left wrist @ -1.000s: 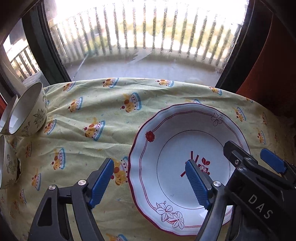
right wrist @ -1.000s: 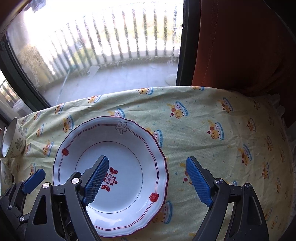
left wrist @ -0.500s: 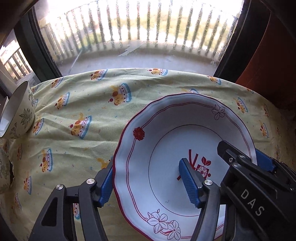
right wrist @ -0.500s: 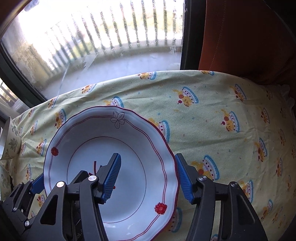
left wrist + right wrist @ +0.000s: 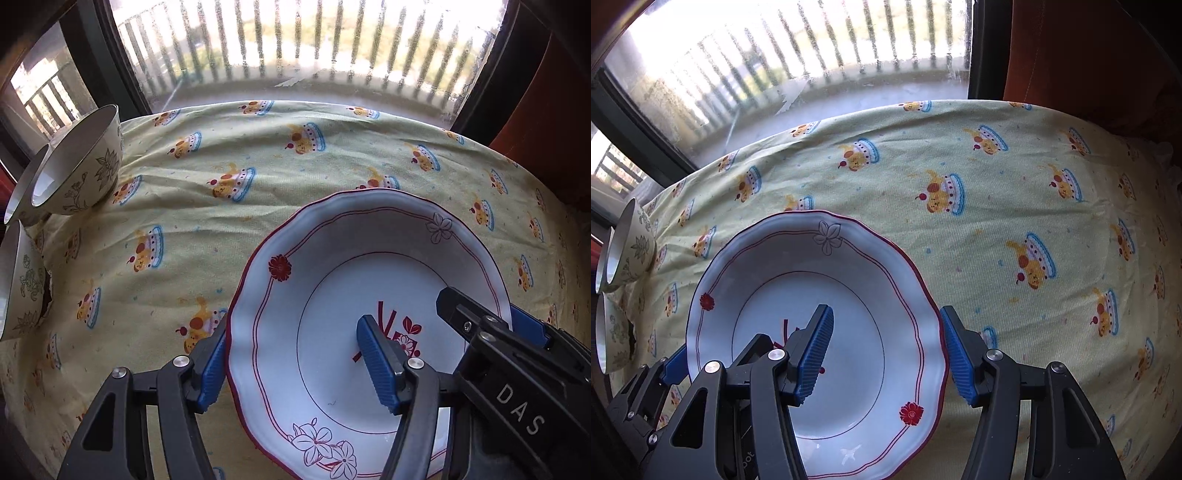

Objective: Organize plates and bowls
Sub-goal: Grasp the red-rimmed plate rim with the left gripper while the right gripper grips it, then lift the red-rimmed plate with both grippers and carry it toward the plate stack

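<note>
The plate (image 5: 369, 295) is a white, scallop-edged deep plate with a red rim line, red flower marks and outlined flower marks on the border, and a red motif at its centre. It sits over the yellow tablecloth (image 5: 258, 155), which is printed with cartoon cake figures. Whether the plate rests on the cloth or is raised off it cannot be told.

Left gripper (image 5: 295, 365): the jaws straddle the plate's left rim. One blue ribbed pad lies outside the rim, against or just beside the edge; the other pad stands inside the plate over the well. The jaws are partly apart, and firm contact on the rim is not confirmed.

Right gripper (image 5: 886, 354): the jaws straddle the plate's right rim (image 5: 934, 314). One blue pad is inside the plate over the well, the other is outside at the rim edge. The gap is moderate; whether the pads press the rim cannot be told.

Writing: the letters "DAS" are printed in white on the black body of the right gripper as seen in the left wrist view. A partial marking reading "pot" shows on the lower black body in the right wrist view.

Bowls (image 5: 77, 162): cream bowls with a leaf and flower line pattern stand at the left edge of the cloth, well apart from the plate. Two appear nested; a further bowl (image 5: 22, 291) sits nearer the camera.

Beyond the table is a window (image 5: 295, 44) facing a balcony railing.
</note>
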A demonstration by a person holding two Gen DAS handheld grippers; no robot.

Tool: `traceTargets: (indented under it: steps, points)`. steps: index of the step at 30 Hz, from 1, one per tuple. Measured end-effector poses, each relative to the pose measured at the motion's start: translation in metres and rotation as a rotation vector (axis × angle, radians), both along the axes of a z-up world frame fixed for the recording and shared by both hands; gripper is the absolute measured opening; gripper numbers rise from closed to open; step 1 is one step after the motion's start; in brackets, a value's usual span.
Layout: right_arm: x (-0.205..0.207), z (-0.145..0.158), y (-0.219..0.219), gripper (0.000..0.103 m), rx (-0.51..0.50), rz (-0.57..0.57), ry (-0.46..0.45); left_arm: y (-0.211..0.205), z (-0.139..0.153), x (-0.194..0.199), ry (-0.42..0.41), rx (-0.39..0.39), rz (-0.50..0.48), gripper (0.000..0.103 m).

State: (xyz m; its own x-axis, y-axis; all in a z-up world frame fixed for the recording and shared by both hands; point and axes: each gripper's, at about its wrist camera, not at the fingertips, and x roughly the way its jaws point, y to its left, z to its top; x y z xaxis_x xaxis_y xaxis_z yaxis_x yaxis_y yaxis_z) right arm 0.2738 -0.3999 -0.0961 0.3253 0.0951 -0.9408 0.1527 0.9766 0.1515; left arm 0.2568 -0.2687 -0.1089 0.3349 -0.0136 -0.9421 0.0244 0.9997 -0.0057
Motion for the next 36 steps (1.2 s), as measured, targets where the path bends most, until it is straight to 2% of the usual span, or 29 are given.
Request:
traceTargets:
  steps: [5,6,8,9,13,19,22,29,36]
  points:
    - [-0.009,0.000,0.016,0.059,0.022,0.046,0.012,0.018,-0.004,-0.005,0.029,-0.033,0.040,0.064]
    - [-0.009,-0.001,0.017,0.058,0.020,0.047,0.011,0.020,-0.004,-0.006,0.024,-0.044,0.046,0.061]
    - [-0.007,-0.003,0.020,0.057,0.012,0.049,0.005,0.019,-0.002,-0.006,-0.007,-0.015,0.047,0.055]
    - [-0.007,-0.003,0.020,0.056,0.007,0.050,0.004,0.019,-0.002,-0.006,-0.015,0.001,0.039,0.055]
    - [-0.003,-0.010,0.018,0.047,-0.016,0.065,0.010,0.020,-0.002,-0.003,-0.012,-0.019,0.057,0.055]
    - [0.001,-0.011,0.025,0.049,-0.062,0.086,-0.023,0.022,-0.002,-0.001,-0.008,-0.027,0.068,0.055]
    - [0.001,-0.008,0.028,0.049,-0.088,0.095,-0.021,0.018,0.004,-0.005,-0.040,0.004,0.049,0.053]
    - [-0.007,0.011,0.030,0.049,-0.100,0.084,-0.041,0.021,0.023,-0.009,-0.060,-0.018,0.042,0.053]
    - [-0.026,0.049,0.028,0.049,-0.115,0.049,-0.082,0.020,0.056,-0.024,-0.104,-0.036,0.014,0.053]
